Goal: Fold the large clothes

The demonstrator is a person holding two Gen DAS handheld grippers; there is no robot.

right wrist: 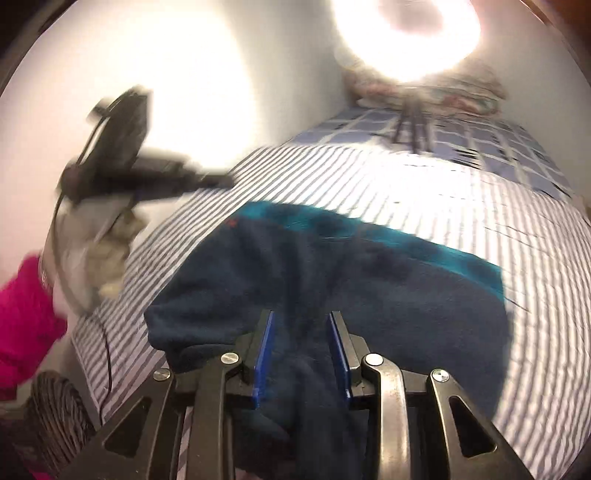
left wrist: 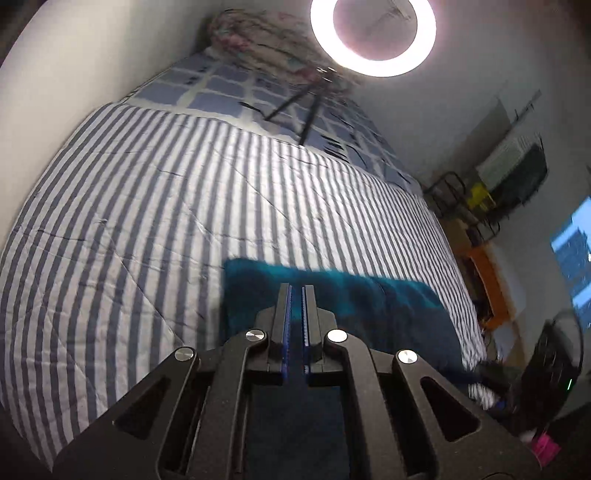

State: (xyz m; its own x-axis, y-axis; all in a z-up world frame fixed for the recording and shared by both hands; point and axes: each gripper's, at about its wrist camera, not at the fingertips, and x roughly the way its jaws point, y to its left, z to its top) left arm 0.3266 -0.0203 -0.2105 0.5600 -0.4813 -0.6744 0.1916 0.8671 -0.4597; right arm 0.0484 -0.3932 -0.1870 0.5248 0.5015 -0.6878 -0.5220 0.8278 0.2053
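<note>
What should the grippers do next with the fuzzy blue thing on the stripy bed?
Probably close the right gripper on the blue fleece garment. Its jaws stand open with dark fleece bunched between them, so nothing is pinched yet. The left gripper has its jaws nearly shut, apparently with no cloth between them, above the garment on the striped bedspread.

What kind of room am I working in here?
Most likely a bedroom: a bed with a striped quilt, a checked sheet and bunched floral bedding at its far end, lit by a ring light.
</note>
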